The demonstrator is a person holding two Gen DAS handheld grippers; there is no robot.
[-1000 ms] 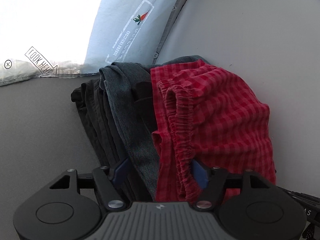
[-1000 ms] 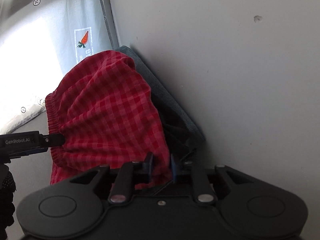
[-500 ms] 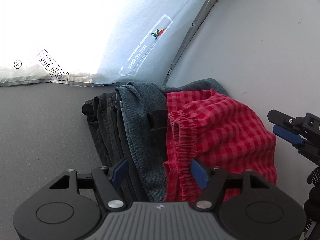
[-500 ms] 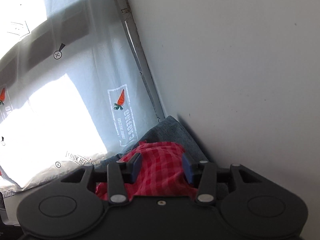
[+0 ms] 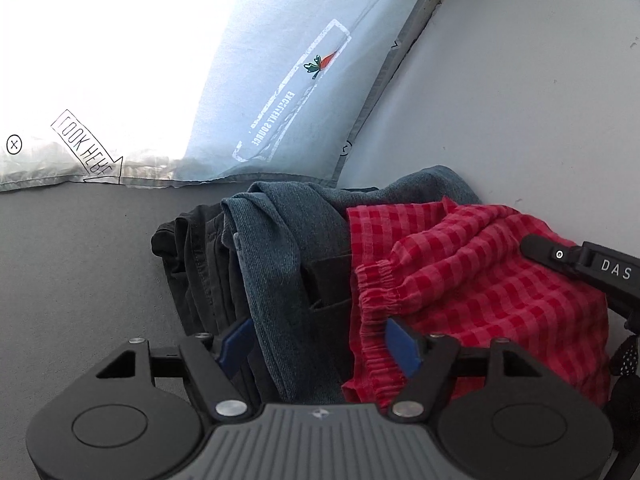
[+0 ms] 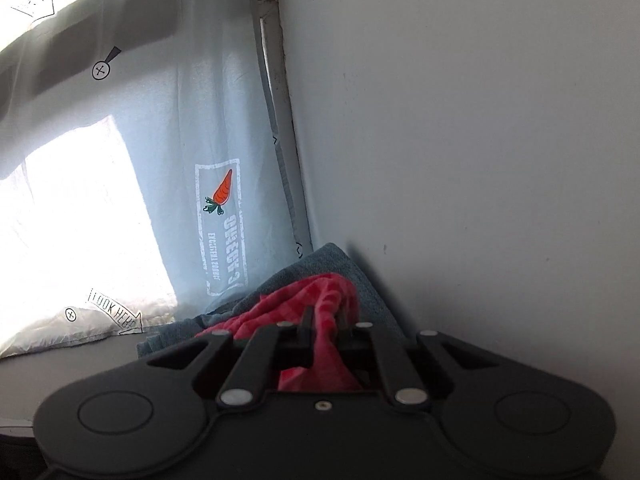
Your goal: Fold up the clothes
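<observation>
A: Where are the clothes?

B: Stacked in the corner where the white wall [image 5: 520, 100] meets the printed curtain [image 5: 280, 92], on the grey surface [image 5: 80, 260]. Red checked shorts [image 5: 480, 280] lie on top at the right; blue jeans [image 5: 280, 248] and a dark garment [image 5: 192, 256] sit beside them to the left.

A: Left gripper [image 5: 320, 344]?

B: Jaws spread, having just opened further. The stack lies between them, but the blue pads [image 5: 236, 344] press on nothing.

A: Right gripper [image 6: 324, 332]?

B: Jaws have just been closing; they now pinch a fold of the red checked shorts (cloth bunches up between the fingers). Its side also shows at the left view's right edge, over the shorts.
</observation>
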